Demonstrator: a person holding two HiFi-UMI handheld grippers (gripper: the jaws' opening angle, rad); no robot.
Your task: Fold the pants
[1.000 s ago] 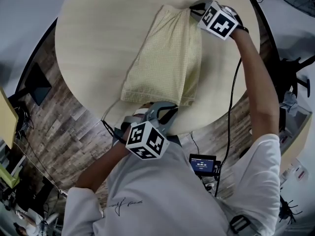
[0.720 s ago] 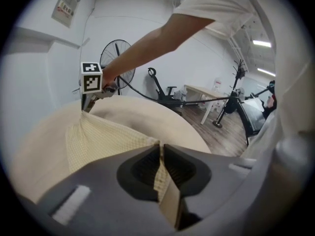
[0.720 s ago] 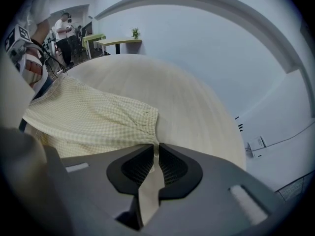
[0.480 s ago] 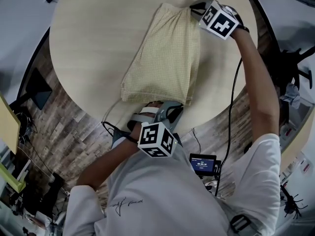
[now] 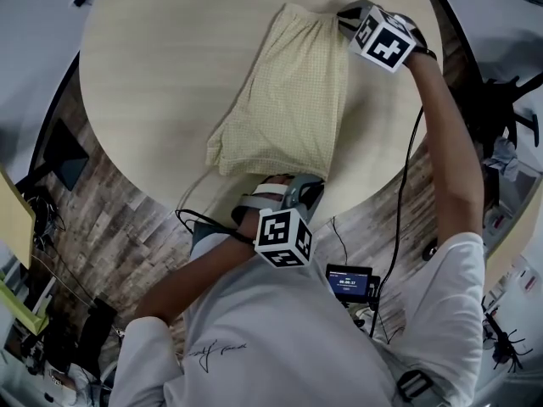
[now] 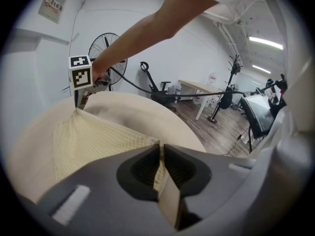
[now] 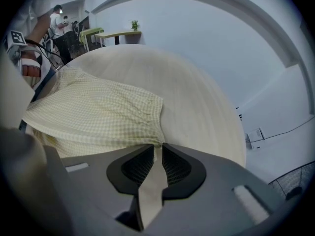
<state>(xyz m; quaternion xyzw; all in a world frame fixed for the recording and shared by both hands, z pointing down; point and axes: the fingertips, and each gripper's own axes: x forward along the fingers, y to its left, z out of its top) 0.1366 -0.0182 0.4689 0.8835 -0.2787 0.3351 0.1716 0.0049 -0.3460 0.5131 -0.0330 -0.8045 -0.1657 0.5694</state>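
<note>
Wood in a pale, fine grain makes up the round tabletop (image 5: 161, 75), which stands on a floor of grey-brown wooden planks (image 5: 110, 219). White walls (image 6: 39, 48) close the room. The left gripper view takes in a black standing fan (image 6: 106, 48) beside the wall and a long white desk (image 6: 197, 88) further back. A black cable (image 5: 405, 193) trails below the person's right arm.

Pale yellow checked fabric pants (image 5: 288, 100) lie flat on the tabletop, on the side nearer the person. Their long axis slants across the head view, from the near edge of the tabletop up and to the right towards the far side. The far end is the narrower one and shows a gathered edge in the right gripper view (image 7: 152, 112). The near end is broader and reaches almost to the tabletop's edge.

The left claw (image 5: 293, 185) sits at the near right corner of the pants, its jaws drawn narrow and pinching the cloth between them (image 6: 160, 149). The right claw (image 5: 346, 13) is at the far right corner, jaws likewise narrow and clamped on the gathered edge (image 7: 156, 149). The cloth between the two runs as one straight side of the pants.
</note>
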